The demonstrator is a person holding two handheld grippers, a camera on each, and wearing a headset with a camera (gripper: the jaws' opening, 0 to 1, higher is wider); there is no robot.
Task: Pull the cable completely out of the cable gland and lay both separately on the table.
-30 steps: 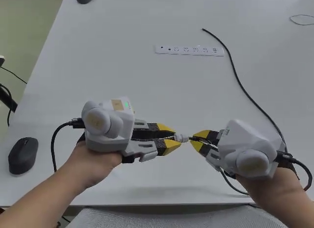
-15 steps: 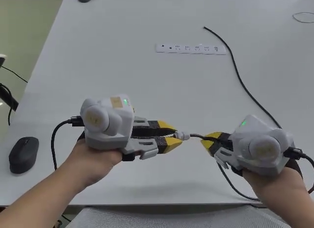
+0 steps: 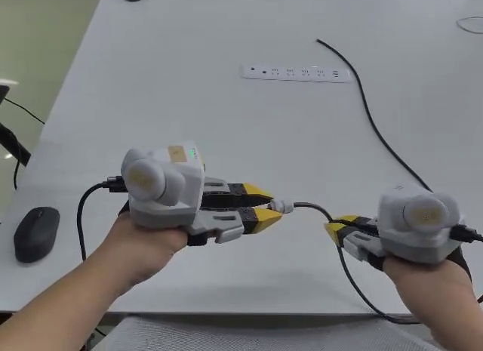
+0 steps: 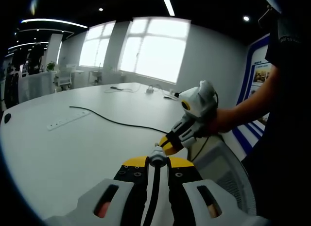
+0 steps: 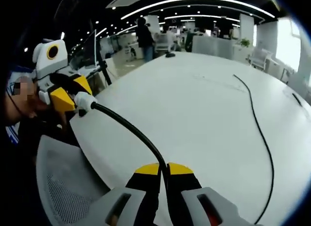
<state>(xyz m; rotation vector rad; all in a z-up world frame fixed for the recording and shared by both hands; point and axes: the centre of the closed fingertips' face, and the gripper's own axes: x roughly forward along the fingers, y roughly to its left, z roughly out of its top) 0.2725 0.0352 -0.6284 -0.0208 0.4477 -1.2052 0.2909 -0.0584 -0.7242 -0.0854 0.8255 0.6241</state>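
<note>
White office table (image 3: 226, 124), bare apart from a power strip (image 3: 296, 73) at mid-depth and a mouse (image 3: 36, 234) far to its near-left by the edge.

**Position of work.** The cable gland (image 3: 281, 208) is held off the surface, well to the near side of the power strip and almost in line with it. The cable (image 3: 313, 208) is not yet out: it leaves the gland and arcs toward the near-right of the strip.

**Grip state.**
- Left gripper (image 3: 268, 210): its 2 yellow tips are clamped on the gland, which sits at their very ends.
- Right gripper (image 3: 336, 229): jaws pinched tight onto the cable, a short span from the gland.

**Risks, as judged.**
1. The cable bows between the 2 grippers, so the pull looks off the gland's axis. That would add drag at the seal and could let the cable slide through the right pinch.
2. The gland is held only at the tips, so a sideways load could twist it loose.
3. A sudden release could whip the free end.
4. A long black run lies past the right end of the strip, likely the same cable. It could snag.

**Hand pose.** The left hand (image 3: 143, 241) cups its gripper from below, level and pointing right. The right hand (image 3: 426, 279) sits under its gripper, aimed left at the gland.
</note>
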